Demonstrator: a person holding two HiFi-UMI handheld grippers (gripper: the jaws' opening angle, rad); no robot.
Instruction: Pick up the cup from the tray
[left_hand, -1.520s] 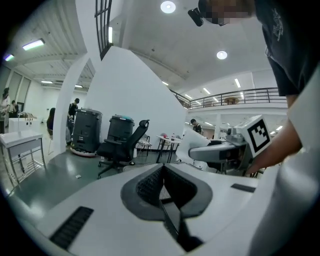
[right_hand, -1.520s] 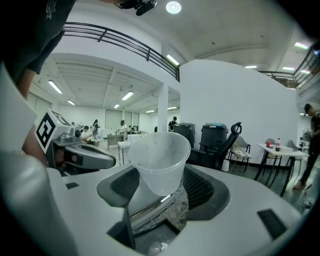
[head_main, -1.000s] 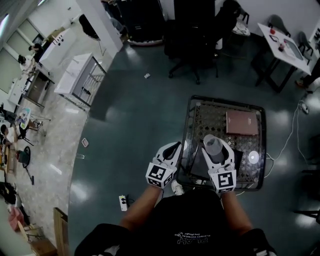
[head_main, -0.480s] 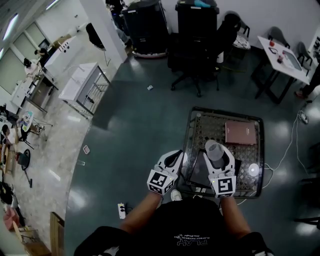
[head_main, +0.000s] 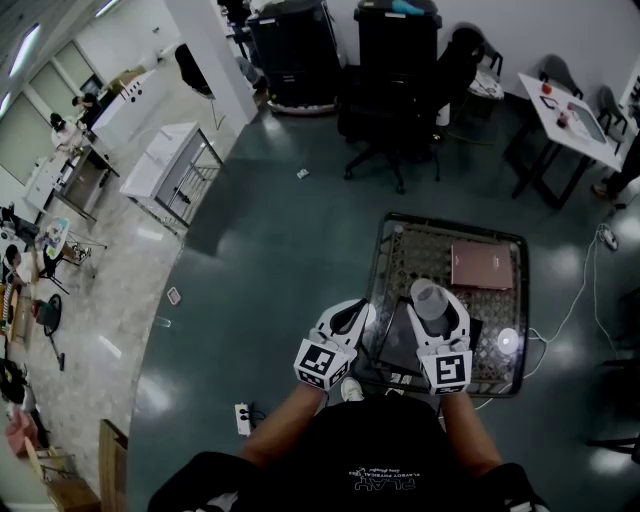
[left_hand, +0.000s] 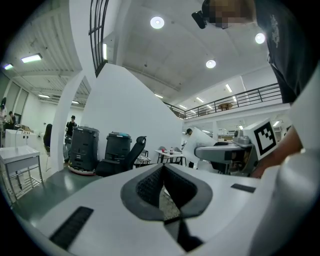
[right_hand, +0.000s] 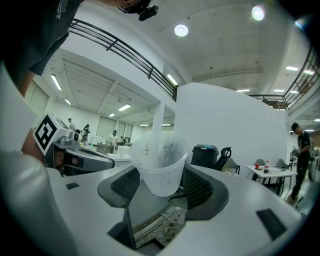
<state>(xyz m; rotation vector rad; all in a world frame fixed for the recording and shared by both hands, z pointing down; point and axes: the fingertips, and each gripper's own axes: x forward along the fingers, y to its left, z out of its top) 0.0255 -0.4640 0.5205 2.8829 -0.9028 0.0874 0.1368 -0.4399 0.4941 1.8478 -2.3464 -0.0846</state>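
A clear plastic cup (head_main: 428, 296) sits upright between the jaws of my right gripper (head_main: 436, 306), which is shut on it. In the right gripper view the cup (right_hand: 160, 165) hangs tilted slightly, its lower half pinched by the dark pads (right_hand: 200, 187), above a dark tray (right_hand: 142, 212). In the head view the tray (head_main: 397, 340) lies on the near part of a small patterned table (head_main: 420, 250), under that gripper. My left gripper (head_main: 350, 314) hovers at the table's left edge; its jaws (left_hand: 162, 172) are shut with nothing between them.
A pink book (head_main: 483, 266) lies on the far right of the table and a small white disc (head_main: 508, 341) at its near right. Black office chairs (head_main: 392, 105) stand beyond it. A power strip (head_main: 242, 419) lies on the floor at my left.
The head view has shifted a little, so the table sits lower in the picture. The right gripper stays shut on the cup and the left gripper keeps its place beside it.
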